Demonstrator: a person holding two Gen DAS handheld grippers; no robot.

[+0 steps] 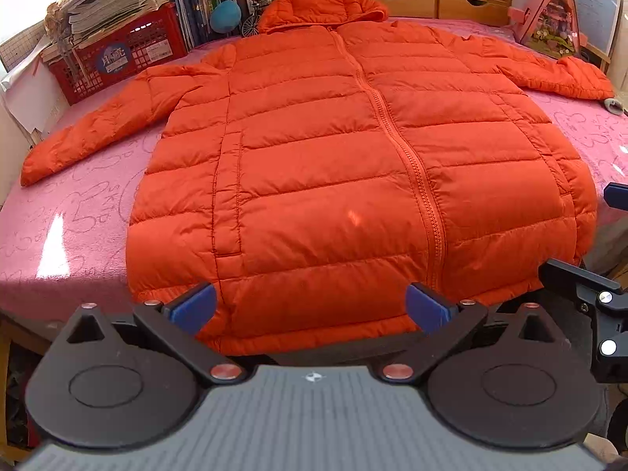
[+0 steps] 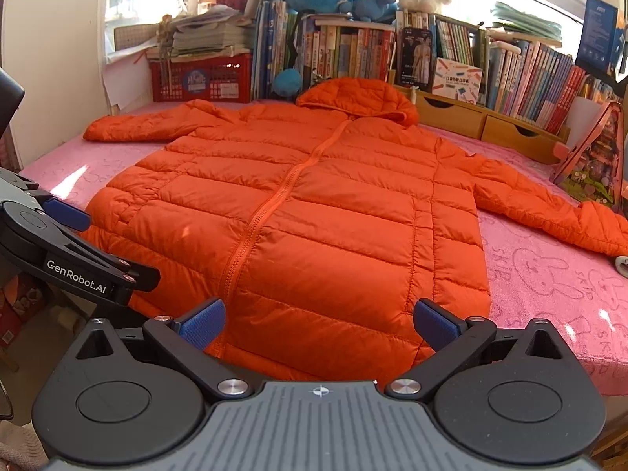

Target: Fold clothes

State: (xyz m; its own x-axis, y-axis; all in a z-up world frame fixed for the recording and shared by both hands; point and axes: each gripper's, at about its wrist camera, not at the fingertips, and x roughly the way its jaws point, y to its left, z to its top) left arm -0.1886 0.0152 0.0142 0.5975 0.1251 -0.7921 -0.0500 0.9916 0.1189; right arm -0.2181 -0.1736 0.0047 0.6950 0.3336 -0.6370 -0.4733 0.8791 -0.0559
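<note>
Your orange quilted hooded puffer jacket [image 1: 314, 149] lies flat, zipped, sleeves spread on the pink-covered worktop [image 1: 78, 227]; left tongs [image 1: 310, 308] and right tongs [image 2: 320, 324] gape empty at its hem; no fold shows.

Left tool [image 1: 310, 308] fingers spread wide, right tool [image 2: 320, 324] likewise, side by side, both empty

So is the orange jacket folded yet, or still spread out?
Spread out. The orange jacket lies flat on the pink cover, zipped, both sleeves out to the sides, hood up top; neither open gripper touches it.
</note>
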